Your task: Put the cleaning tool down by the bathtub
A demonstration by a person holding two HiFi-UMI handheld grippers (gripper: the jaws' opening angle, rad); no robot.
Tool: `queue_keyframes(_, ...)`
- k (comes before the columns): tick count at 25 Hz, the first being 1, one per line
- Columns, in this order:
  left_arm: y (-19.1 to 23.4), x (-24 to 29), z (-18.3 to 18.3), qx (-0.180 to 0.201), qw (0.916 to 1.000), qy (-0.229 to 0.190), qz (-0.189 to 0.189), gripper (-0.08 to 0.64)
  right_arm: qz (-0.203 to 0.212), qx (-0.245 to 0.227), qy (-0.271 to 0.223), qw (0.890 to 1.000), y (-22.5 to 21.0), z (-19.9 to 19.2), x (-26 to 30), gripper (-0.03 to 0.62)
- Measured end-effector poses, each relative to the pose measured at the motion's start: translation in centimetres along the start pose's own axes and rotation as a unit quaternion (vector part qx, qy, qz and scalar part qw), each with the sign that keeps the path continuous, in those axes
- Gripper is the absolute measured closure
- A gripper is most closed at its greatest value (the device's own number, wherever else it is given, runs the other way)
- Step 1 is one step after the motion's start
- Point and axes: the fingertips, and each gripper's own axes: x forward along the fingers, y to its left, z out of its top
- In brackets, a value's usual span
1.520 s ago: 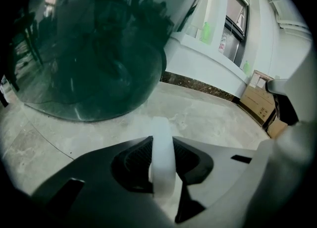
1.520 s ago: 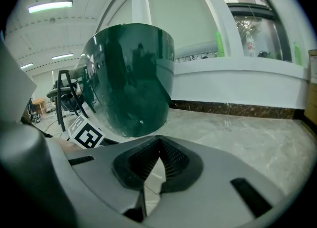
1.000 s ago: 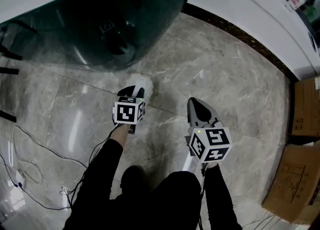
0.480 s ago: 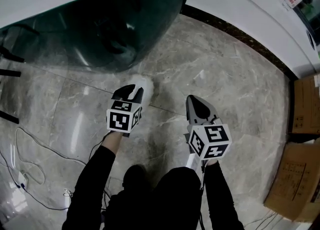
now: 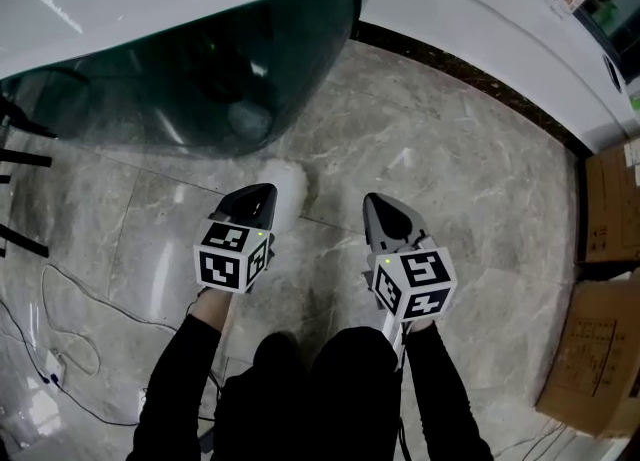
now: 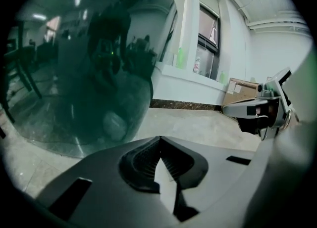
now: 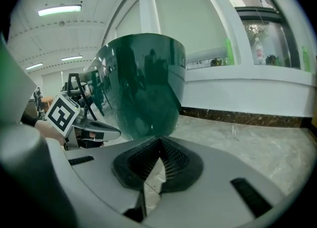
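On the marble floor beside the green bathtub, a white fluffy cleaning tool lies at one o'clock from the left gripper, whose jaws, like the right gripper's, are pressed together and empty.

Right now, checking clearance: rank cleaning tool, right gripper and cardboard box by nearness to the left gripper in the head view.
1. Cleaning tool, just beyond the left gripper tips, by the bathtub.
2. Right gripper, to its right.
3. Cardboard box, far right.
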Motion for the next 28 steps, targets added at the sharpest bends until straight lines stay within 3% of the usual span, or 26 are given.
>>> queue_keyframes(4,-0.7,-1.7,0.9,-0.004,0.9999,-0.014,-0.009,0.552,0.008,-0.007,-0.004,1.0,0.8,0.3,-0.6,0.592)
queue_keyframes(11,-1.0,-2.7,1.3,-0.07,0.997,-0.029,-0.015,0.552,0.013,-0.031,0.0,0.999,1.3,0.4,-0.7,0.592)
queue_keyframes(28,0.6,-3.1,0.9,-0.07,0.9972,-0.028,0.005,0.552,0.015,-0.031,0.008,0.999,1.6,-0.1,0.0,0.592)
